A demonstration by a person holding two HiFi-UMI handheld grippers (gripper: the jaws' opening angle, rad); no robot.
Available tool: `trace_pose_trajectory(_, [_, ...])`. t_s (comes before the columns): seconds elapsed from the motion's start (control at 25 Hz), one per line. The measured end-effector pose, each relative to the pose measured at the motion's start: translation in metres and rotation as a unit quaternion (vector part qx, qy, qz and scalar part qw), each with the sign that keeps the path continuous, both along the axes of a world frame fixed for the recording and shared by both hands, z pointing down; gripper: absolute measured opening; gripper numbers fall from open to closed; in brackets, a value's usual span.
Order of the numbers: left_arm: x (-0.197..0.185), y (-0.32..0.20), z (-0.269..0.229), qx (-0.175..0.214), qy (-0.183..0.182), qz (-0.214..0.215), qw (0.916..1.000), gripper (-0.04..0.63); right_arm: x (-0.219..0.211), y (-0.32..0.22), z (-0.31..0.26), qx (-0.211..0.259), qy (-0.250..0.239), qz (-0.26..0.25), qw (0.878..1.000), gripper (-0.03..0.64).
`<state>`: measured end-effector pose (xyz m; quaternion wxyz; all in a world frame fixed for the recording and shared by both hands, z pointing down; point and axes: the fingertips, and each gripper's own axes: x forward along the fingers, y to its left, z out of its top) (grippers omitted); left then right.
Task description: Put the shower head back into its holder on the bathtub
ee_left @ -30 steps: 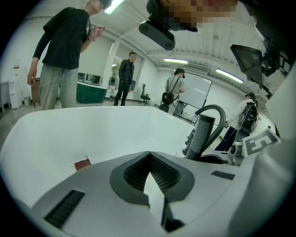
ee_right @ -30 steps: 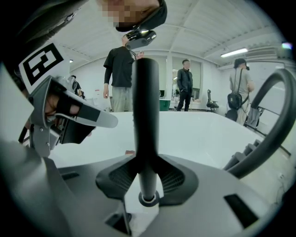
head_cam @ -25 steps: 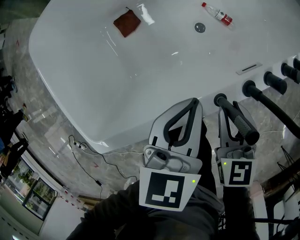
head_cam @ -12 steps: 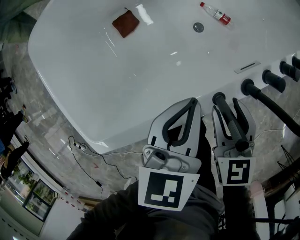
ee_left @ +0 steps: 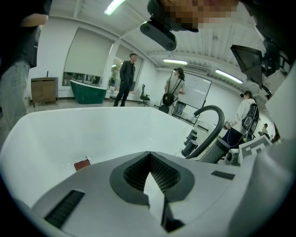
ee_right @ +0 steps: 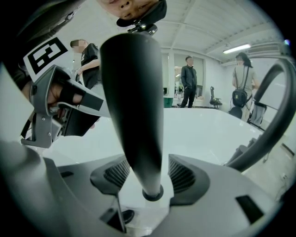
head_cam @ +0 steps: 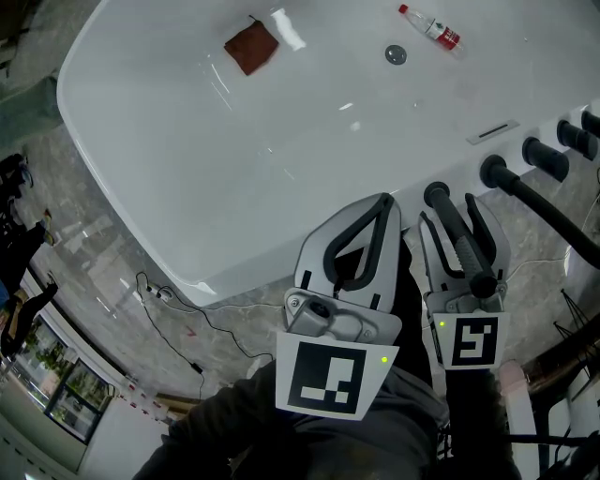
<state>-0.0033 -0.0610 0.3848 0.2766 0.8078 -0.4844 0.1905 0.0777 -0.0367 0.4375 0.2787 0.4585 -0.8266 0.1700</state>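
Note:
The black shower head [head_cam: 461, 240] stands with its lower end in the round holder [head_cam: 437, 196] on the rim of the white bathtub [head_cam: 234, 169]. My right gripper [head_cam: 448, 214] straddles the handle; its jaws are opening and the pads stand clear on both sides. In the right gripper view the handle [ee_right: 134, 102] rises from the holder ring [ee_right: 151, 192] between the ribbed pads [ee_right: 184, 175]. My left gripper [head_cam: 383, 202] hovers just left of it, shut and empty, with its tips [ee_left: 150, 159] over the tub rim.
A brown cloth [head_cam: 251, 47], a drain [head_cam: 397, 54] and a plastic bottle [head_cam: 433, 26] lie in the tub. Black tap knobs [head_cam: 547, 159] and the black hose [head_cam: 548, 214] sit along the rim to the right. A cable [head_cam: 169, 295] runs over the marble floor. People stand in the background.
The right gripper's jaws have spread apart and let go of the shower head handle, which now stands a little straighter in its holder. The left gripper has not moved.

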Motion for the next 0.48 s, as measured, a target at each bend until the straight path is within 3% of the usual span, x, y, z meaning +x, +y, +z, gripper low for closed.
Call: trace_pose_trajectory(0.48, [-0.0013,0.0021,0.0017,0.0,-0.001,0.0,1.0,0.003,-0.0002,0.0036,0.0044,-0.007,0.012,-0.004,1.0,0.247])
